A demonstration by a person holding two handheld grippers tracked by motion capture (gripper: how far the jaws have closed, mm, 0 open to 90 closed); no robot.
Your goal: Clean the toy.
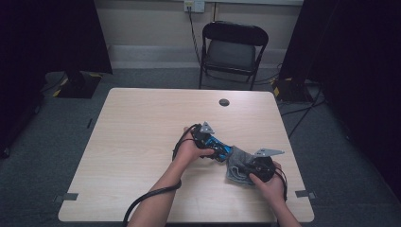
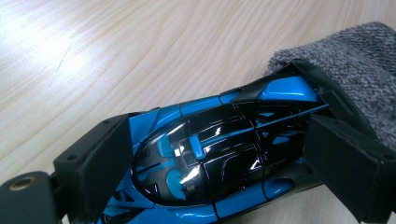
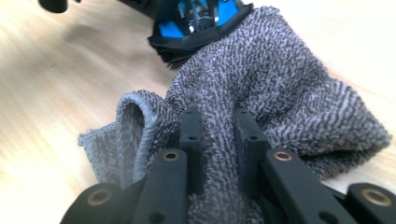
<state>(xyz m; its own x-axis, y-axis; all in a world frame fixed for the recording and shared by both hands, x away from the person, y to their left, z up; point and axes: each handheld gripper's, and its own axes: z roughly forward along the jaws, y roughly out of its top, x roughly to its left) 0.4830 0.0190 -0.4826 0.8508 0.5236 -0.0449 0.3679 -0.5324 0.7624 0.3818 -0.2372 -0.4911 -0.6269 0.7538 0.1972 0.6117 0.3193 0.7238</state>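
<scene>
Wooden table [image 1: 142, 142], high view. Blue-and-black toy car [image 1: 218, 147] held clear in the left gripper [image 1: 215, 146], just right of table centre. In the left gripper view, both pads clamped on the flanks of the toy car [image 2: 210, 158], jaws spread wide around the body; nose pointing away toward 1 o'clock, where it meets the grey knitted cloth [image 2: 355, 60].

Right gripper [image 1: 253, 168] at 4 o'clock from the car in the high view, close beside it. In the right gripper view, jaws nearly closed, pinching a raised fold of the cloth [image 3: 280, 93] between the pads; rest of the cloth draped loose to either side, one hemmed edge curled up at 9 o'clock. Car nose [image 3: 196, 23] at 12 o'clock from these jaws, touching or tucked just under the far edge of the cloth; cannot tell which.

Key relation: car's long axis running roughly 10-to-4 o'clock across the table, aimed straight at the cloth and the right gripper. Judged: wiping or wrapping of the car's front end in hand. Next stroke likely along that axis, cloth drawn over the nose toward the cabin. Right hand nearer the cloth, left hand steadying.
</scene>
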